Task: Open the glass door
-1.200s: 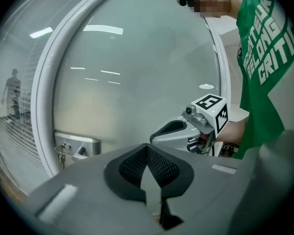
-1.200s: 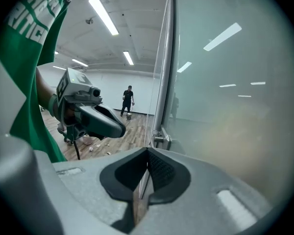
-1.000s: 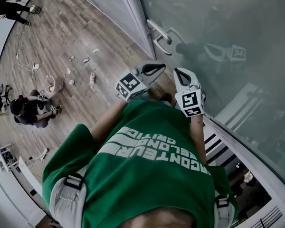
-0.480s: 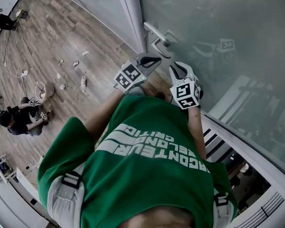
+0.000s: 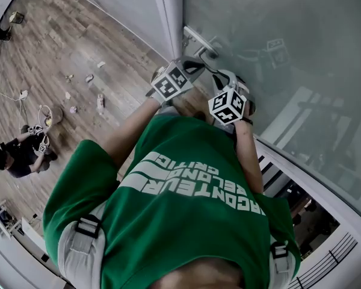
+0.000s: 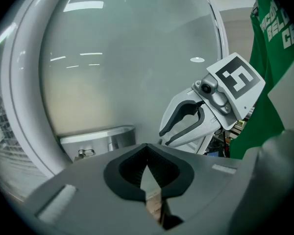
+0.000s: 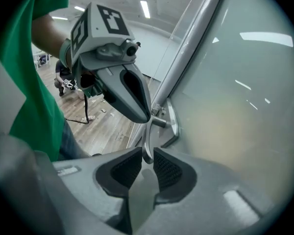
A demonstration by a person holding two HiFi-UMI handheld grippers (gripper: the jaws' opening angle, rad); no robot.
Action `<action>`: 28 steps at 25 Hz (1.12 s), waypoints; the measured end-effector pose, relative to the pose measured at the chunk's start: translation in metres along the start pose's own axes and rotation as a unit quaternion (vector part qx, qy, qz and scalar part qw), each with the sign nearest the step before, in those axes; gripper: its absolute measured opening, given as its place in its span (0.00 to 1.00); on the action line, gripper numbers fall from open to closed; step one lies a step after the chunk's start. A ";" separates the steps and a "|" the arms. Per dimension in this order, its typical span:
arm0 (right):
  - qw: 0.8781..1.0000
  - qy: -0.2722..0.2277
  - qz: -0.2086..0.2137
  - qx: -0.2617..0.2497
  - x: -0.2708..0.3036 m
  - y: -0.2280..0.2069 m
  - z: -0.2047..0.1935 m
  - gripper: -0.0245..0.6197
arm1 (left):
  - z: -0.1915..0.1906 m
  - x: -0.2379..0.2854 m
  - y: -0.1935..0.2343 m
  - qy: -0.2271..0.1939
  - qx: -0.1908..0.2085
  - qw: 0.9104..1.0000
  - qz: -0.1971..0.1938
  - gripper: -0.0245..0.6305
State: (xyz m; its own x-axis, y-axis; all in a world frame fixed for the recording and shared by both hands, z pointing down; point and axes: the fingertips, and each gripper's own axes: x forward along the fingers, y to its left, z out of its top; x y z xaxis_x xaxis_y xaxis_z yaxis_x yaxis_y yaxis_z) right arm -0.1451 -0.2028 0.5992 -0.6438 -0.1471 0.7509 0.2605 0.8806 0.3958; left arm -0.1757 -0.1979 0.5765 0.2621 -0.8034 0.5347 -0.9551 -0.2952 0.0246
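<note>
Head view: a person in a green shirt [image 5: 186, 209] stands at a frosted glass door [image 5: 277, 53] with both grippers raised to its handle.
Glass door: a pale, cloudy pane that fills the right of the head view and is edged by a light upright frame [image 5: 168, 17].
Door handle [image 5: 198, 40]: a metal lever low on the door's edge, just beside the frame and just beyond the two grippers.
Left gripper [image 5: 198, 64]: the left gripper view shows its pad tips meeting with nothing between them. In the right gripper view the closed tips sit right at the root of the handle, but I cannot tell whether they touch it.
Right gripper [image 5: 219, 74]: the jaws stand parted and have just been opening. The right gripper view shows the free end of the lever between the pad tips, close to both ribbed pads [image 7: 166, 170], with no clear squeeze on it.
Grippers together: they are side by side and near each other, the left one nearer the frame and the right one in front of the pane.
Floor [image 5: 78, 47]: wooden boards to the left of the door, strewn with small scraps [image 5: 99, 101] and a thin cable [image 5: 0, 71].
Bystander [image 5: 15, 155]: a person low on the boards, well apart from the door.
</note>
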 end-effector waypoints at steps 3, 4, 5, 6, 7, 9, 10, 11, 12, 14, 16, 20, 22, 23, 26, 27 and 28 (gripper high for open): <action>0.999 0.027 -0.004 -0.027 0.008 0.003 -0.005 0.14 | -0.006 0.008 -0.001 0.015 -0.003 1.000 -0.014 0.06; 0.999 0.036 -0.007 -0.038 0.010 0.004 -0.005 0.14 | -0.007 0.009 -0.002 0.019 -0.005 1.000 -0.018 0.06; 0.998 0.043 -0.009 -0.049 0.012 0.005 -0.005 0.13 | -0.007 0.010 -0.002 0.022 -0.007 1.000 -0.021 0.06; 0.997 0.050 -0.012 -0.061 0.015 0.005 -0.005 0.13 | -0.007 0.010 -0.002 0.024 -0.008 0.999 -0.023 0.06; 0.996 0.057 -0.012 -0.072 0.017 0.005 -0.004 0.13 | -0.006 0.011 -0.002 0.024 -0.008 0.999 -0.026 0.06; 0.993 0.070 -0.012 -0.092 0.021 0.006 -0.003 0.13 | -0.004 0.012 -0.003 0.023 -0.006 0.999 -0.031 0.06; 0.992 0.075 -0.013 -0.099 0.022 0.007 -0.003 0.12 | -0.005 0.012 -0.003 0.023 -0.005 0.999 -0.034 0.06; 0.991 0.079 -0.014 -0.103 0.022 0.009 -0.003 0.12 | -0.006 0.013 -0.005 0.025 -0.005 0.999 -0.037 0.06; 0.991 0.081 -0.015 -0.106 0.023 0.010 -0.002 0.12 | -0.008 0.014 -0.007 0.026 -0.006 0.999 -0.040 0.06; 0.990 0.086 -0.013 -0.109 0.024 0.011 -0.003 0.12 | -0.011 0.019 -0.010 0.026 -0.007 0.999 -0.046 0.06; 0.990 0.089 -0.004 -0.109 0.027 0.009 -0.004 0.12 | -0.011 0.023 -0.009 0.031 -0.007 0.998 -0.047 0.06; 0.991 0.092 0.019 -0.096 0.033 0.009 -0.012 0.11 | -0.014 0.031 -0.008 0.039 -0.013 0.998 -0.047 0.06; 0.991 0.096 0.023 -0.091 0.034 0.009 -0.017 0.11 | -0.015 0.037 -0.010 0.040 -0.014 0.998 -0.051 0.06; 0.991 0.097 0.023 -0.090 0.035 0.008 -0.017 0.11 | -0.016 0.038 -0.010 0.041 -0.014 0.998 -0.052 0.06; 0.992 0.089 0.026 -0.083 0.035 0.008 -0.015 0.11 | -0.016 0.038 -0.010 0.049 -0.016 0.997 -0.053 0.06; 0.993 0.086 0.027 -0.081 0.034 0.008 -0.015 0.11 | -0.017 0.037 -0.011 0.051 -0.018 0.997 -0.053 0.06; 0.993 0.084 0.027 -0.080 0.033 0.009 -0.015 0.11 | -0.017 0.037 -0.012 0.053 -0.019 0.997 -0.054 0.06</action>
State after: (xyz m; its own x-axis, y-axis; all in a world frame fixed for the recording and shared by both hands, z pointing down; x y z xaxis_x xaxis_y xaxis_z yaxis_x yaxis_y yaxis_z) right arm -0.1534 -0.2066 0.6355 -0.4997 -0.1861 0.8459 0.4111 0.8087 0.4208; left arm -0.1572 -0.2156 0.6102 0.3493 -0.7090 0.6127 -0.9274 -0.3549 0.1180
